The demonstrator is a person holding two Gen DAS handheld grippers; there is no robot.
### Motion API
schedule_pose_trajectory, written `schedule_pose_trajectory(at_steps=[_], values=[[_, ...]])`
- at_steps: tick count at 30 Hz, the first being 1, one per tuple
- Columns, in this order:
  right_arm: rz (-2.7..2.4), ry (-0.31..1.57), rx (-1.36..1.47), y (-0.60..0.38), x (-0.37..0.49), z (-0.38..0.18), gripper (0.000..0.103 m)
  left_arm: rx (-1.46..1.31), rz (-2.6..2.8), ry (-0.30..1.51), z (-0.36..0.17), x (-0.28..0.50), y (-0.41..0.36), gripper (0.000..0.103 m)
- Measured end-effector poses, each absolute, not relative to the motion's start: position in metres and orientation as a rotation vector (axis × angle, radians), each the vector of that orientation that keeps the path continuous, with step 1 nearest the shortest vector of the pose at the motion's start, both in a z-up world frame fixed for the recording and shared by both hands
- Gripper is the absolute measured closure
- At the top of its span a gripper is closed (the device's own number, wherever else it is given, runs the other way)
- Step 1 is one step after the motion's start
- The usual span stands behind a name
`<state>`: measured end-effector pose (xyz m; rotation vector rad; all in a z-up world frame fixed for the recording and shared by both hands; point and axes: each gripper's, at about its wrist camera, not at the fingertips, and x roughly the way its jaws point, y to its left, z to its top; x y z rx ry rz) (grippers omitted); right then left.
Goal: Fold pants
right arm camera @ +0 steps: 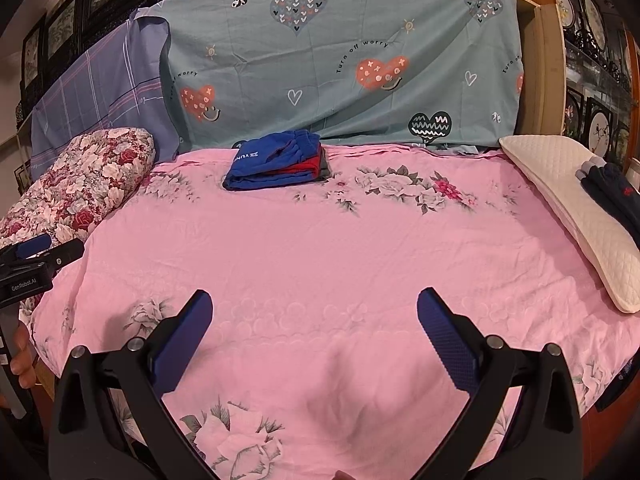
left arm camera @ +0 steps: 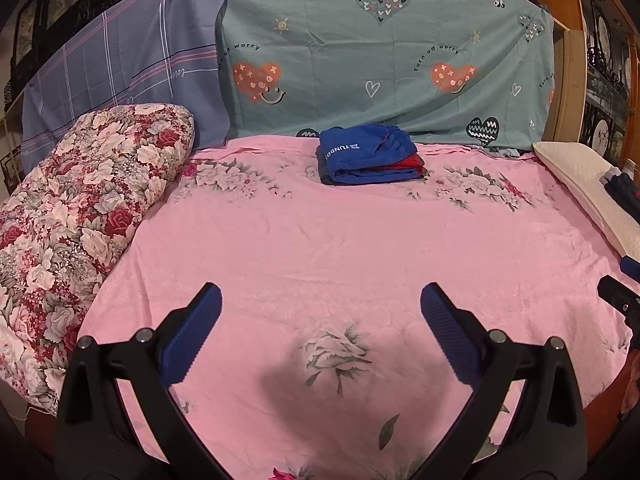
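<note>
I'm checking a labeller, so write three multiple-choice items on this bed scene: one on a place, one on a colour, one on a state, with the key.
1. Where does the folded pile of pants lie?
A. at the far side of the pink bedsheet, by the teal sheet
B. on the cream pillow
C. between the left gripper's fingers

2. What colour is the top garment of the pile?
A. green
B. blue
C. white

3. How do the right gripper's jaws stand?
A. shut on cloth
B. shut, empty
C. open, empty

Key: 1 A, the pile sits just before the hanging sheet; 2 B, blue cloth covers red beneath; 3 C, only bedsheet shows between the spread fingers.
</note>
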<state>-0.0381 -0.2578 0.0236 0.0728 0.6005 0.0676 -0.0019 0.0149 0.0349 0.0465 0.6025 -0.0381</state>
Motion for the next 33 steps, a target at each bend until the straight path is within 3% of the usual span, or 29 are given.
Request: schedule_pose_trajectory(at_steps=[33], values=[[0.085,0.624,0.062,-0.2535,-0.0374,0.0173,0.001,0.084,0.007,0.599,0.0318,-0.0024,0.0144,0.002]])
